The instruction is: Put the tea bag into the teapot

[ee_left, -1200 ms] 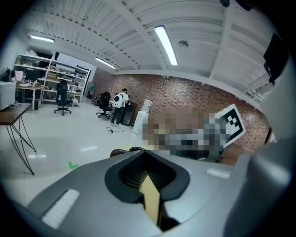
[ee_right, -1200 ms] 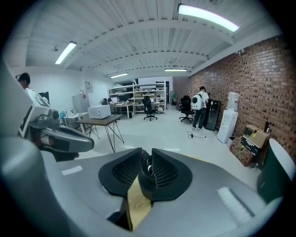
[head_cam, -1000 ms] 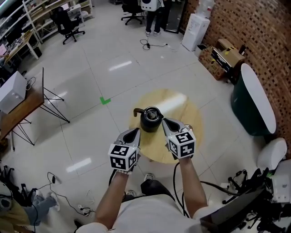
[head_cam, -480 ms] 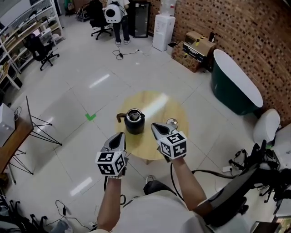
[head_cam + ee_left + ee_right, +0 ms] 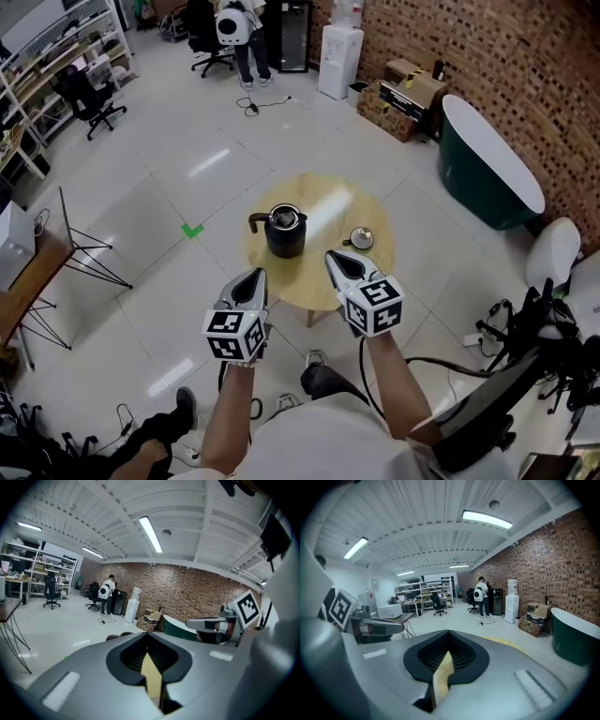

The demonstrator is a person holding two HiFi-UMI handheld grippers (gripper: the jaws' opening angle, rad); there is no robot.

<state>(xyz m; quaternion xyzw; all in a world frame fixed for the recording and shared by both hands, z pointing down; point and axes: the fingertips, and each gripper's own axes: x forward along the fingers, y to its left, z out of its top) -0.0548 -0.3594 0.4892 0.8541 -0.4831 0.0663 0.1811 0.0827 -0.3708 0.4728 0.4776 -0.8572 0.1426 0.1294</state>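
The left claw (image 5: 256, 276) and right claw (image 5: 332, 257) are both pressed together, empty, over the lower edge of the round tabletop (image 5: 302, 283). The black teapot (image 5: 284, 231) stands mid-tabletop with a small lid (image 5: 359, 237) to its right; the tea bag cannot be made out. A green tub (image 5: 492, 173) sits at upper right and a folding stand (image 5: 84, 253) at left.

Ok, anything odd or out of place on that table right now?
Nothing spilled or tipped. The teapot stands upright on the round table; what looks like its lid lies apart to its right. No tea bag shows on the table, and the left gripper and right gripper are shut, empty.
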